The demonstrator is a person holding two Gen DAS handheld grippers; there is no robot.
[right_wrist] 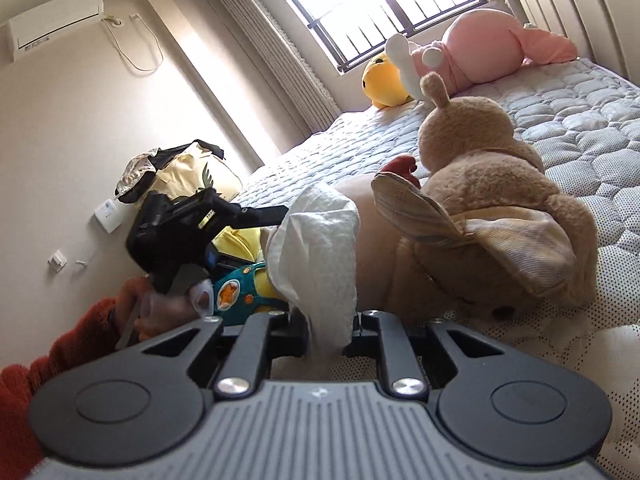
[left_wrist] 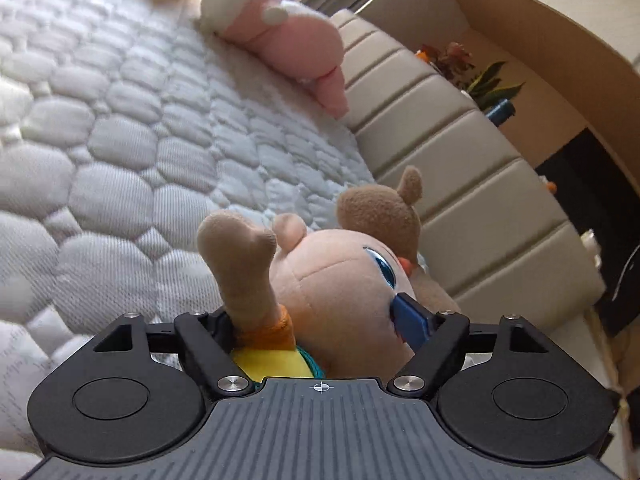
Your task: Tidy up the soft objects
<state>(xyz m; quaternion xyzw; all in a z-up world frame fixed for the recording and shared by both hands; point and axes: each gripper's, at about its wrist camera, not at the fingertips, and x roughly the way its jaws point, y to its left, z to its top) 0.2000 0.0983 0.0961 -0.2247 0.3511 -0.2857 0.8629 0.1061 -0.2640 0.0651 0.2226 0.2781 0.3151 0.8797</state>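
A baby doll plush point(left_wrist: 340, 280) with a peach head, a brown hair tuft, a yellow shirt and teal overalls fills the left wrist view. My left gripper point(left_wrist: 320, 320) is shut on it, the blue pad point(left_wrist: 412, 320) pressing into its cheek. The right wrist view shows the same doll point(right_wrist: 236, 296) in my left gripper point(right_wrist: 256, 240), just above the mattress. My right gripper point(right_wrist: 328, 336) is shut on a crinkled white cloth point(right_wrist: 316, 248) that rises in front of the doll. A tan long-eared plush point(right_wrist: 500, 208) lies right beside it.
A quilted white mattress point(left_wrist: 100, 160) carries a pink plush point(left_wrist: 288, 40) and a yellow plush point(right_wrist: 384, 80) at its far end, by the window. A padded beige headboard point(left_wrist: 440, 152) borders it. A hand in an orange sleeve point(right_wrist: 60, 352) holds the left gripper.
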